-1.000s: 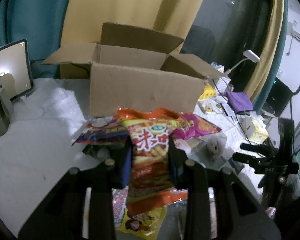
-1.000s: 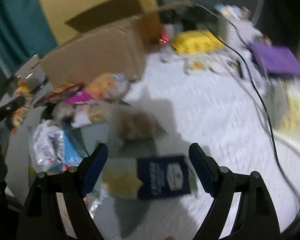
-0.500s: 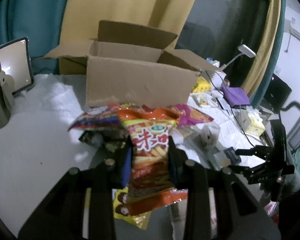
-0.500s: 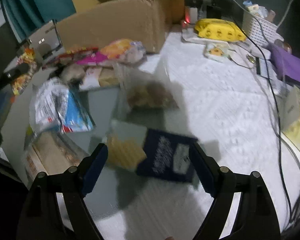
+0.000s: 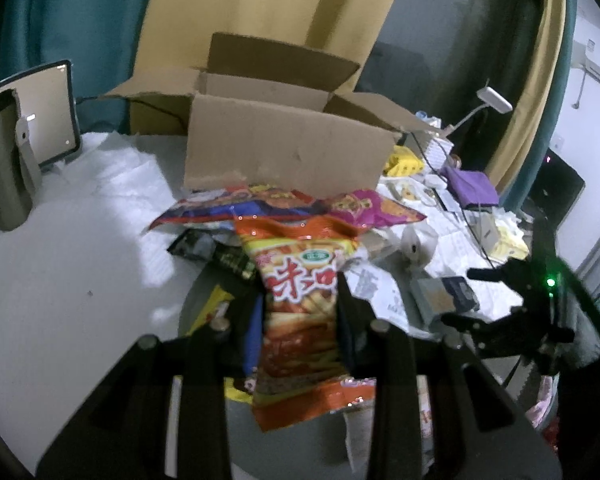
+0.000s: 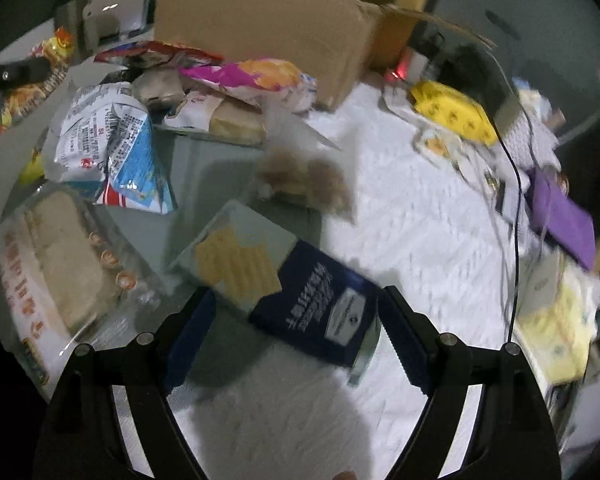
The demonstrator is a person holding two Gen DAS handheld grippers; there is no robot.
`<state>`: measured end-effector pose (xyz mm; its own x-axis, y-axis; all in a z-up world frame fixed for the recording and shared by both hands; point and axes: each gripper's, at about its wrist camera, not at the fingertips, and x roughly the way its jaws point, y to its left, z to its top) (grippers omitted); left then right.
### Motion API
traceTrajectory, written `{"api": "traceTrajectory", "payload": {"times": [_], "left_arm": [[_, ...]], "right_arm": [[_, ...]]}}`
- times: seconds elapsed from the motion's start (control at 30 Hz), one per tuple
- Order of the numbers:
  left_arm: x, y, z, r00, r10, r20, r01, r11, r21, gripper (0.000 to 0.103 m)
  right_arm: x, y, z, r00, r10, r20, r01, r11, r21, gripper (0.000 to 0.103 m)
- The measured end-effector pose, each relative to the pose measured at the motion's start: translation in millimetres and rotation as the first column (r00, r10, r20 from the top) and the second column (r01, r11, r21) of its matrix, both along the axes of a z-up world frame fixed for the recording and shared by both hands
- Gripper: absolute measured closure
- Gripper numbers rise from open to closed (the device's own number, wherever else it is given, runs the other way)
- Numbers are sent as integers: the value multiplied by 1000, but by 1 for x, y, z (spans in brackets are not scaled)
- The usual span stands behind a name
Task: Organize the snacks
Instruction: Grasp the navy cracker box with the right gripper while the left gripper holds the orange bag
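My left gripper [image 5: 298, 312] is shut on an orange-red snack bag [image 5: 300, 296] and holds it above the table, in front of an open cardboard box [image 5: 284, 148]. The bag also shows at the left edge of the right wrist view [image 6: 32, 76]. My right gripper [image 6: 296, 328] is open, its fingers on either side of a flat cracker box [image 6: 284, 280], dark blue and pale grey, lying on the table. In the left wrist view the right gripper [image 5: 496, 304] is at the right beside that cracker box [image 5: 444, 296].
Several snack packs lie before the cardboard box [image 6: 268, 28]: a pink-orange bag [image 6: 252, 76], a white-blue bag [image 6: 112, 144], a clear pack of brown pieces [image 6: 304, 176], a clear bread pack [image 6: 56, 264]. A tablet on a stand [image 5: 24, 132] is left. Cables and a purple cloth [image 6: 560, 216] lie right.
My right gripper has come down and forward until the cracker box sits between its open fingers. My left gripper still holds the orange-red bag, now a little farther back from the box.
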<state>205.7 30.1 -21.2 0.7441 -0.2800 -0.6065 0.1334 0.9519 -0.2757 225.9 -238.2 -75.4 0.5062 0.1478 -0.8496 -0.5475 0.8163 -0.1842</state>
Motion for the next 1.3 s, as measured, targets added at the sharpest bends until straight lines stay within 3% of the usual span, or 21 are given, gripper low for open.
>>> {"api": "traceTrajectory", "payload": {"times": [0.27,0.47,0.6,0.73,0.87,0.9,1.1,1.3], "left_arm": [[4,5,2,1000,19,3,-19,1000,4,71],[10,4,5,1000,22,8,-22,1000,20,71],[11,6,6,999,35,14,-36,999,22,71],[15,7,4,999,40,4,-40,999,22,71],[20,7,5,1000,27,2,-27,999,24,71],[21,7,6,1000,22,5,-22,999,25,71],[32,4,15,1000,-4,31,3,999,32,71],[46,4,33,997,-17,79,14,999,40,71]], "right_arm": [[38,14,-8,998,60,-2,-60,998,-20,17],[57,29,-8,983,184,23,-184,983,-16,17],[72,32,-13,973,223,-59,-220,974,51,17],[89,14,-22,966,173,-190,-133,969,207,20],[79,5,-16,981,134,-139,-104,973,208,48],[78,3,-14,982,129,-136,-99,973,208,50],[44,3,7,985,147,-87,-122,962,246,50],[45,7,47,991,131,3,-126,944,306,50]]}}
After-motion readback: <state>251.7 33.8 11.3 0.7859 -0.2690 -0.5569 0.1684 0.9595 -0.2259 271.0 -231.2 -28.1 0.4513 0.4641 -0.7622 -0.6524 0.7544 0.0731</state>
